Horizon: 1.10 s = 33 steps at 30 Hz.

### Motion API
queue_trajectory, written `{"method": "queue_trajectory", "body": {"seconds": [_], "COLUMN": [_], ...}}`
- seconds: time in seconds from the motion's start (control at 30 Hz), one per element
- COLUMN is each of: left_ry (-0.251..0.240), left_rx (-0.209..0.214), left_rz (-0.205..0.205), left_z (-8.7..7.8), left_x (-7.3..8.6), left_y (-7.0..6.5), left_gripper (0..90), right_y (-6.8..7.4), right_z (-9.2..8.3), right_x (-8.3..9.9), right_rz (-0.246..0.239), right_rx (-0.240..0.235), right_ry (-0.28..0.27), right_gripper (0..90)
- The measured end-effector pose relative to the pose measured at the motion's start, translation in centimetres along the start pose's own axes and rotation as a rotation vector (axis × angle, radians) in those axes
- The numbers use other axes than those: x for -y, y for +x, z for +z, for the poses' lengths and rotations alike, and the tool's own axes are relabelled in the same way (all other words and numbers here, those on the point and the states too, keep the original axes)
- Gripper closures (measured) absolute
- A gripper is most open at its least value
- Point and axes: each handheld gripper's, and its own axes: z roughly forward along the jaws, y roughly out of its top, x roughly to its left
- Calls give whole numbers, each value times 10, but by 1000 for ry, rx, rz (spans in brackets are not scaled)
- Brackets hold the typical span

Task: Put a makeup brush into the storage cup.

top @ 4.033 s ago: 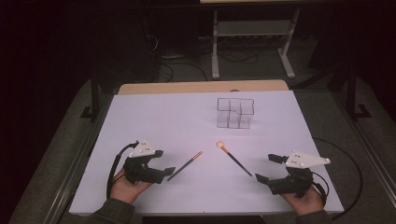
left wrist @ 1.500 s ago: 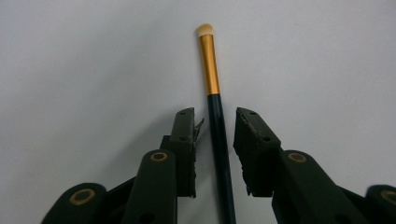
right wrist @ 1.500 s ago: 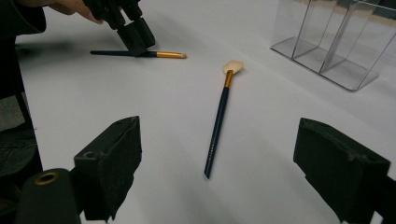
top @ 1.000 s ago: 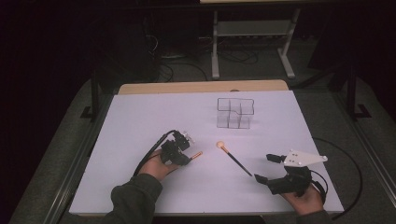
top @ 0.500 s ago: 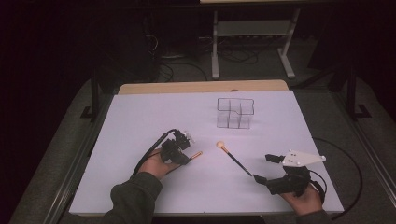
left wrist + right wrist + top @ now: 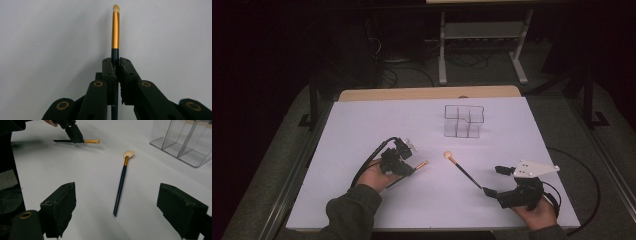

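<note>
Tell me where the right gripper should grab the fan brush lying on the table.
Probably mid-handle, from above, jaws straddling the dark shaft. The fan brush lies flat on the table, its handle end toward the open right gripper; the splayed bristles look too soft to pinch.

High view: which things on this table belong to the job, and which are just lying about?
In the job:
- small brush, clamped in the left tongs
- fan brush, lying on the table before the open right tongs
- clear organiser, likely where the brushes go

Lying about:
- metal stand behind the table
- floor cables
</note>
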Motion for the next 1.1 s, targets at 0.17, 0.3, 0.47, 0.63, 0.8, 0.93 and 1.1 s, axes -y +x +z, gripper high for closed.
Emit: {"method": "queue_trajectory", "body": {"seconds": [0.17,0.3,0.47,0.63,0.8,0.93,1.1], "left_ry": [-14,-37,-59,-85,-103,-108,-142], "left_rx": [11,20,31,37,51,57,67], "left_rz": [8,14,32,44,48,75,69], "left_z": [-7,-13,-22,-30,-37,-43,-47], "left_x": [2,4,6,7,7,8,11], "left_y": [0,1,0,-3,-8,-10,-13], "left_gripper": [834,834,835,834,834,834,834], "right_y": [-1,0,0,0,1,2,5], "right_z": [0,1,2,5,7,8,11], "right_x": [-1,-3,-5,-8,-10,-13,-16], "right_rz": [4,-1,-9,-7,4,1,2], "right_rx": [-1,-6,-8,-21,-25,-34,-48], "right_ry": [4,14,18,33,44,53,60], "right_gripper": [146,146,146,146,146,145,142]}}
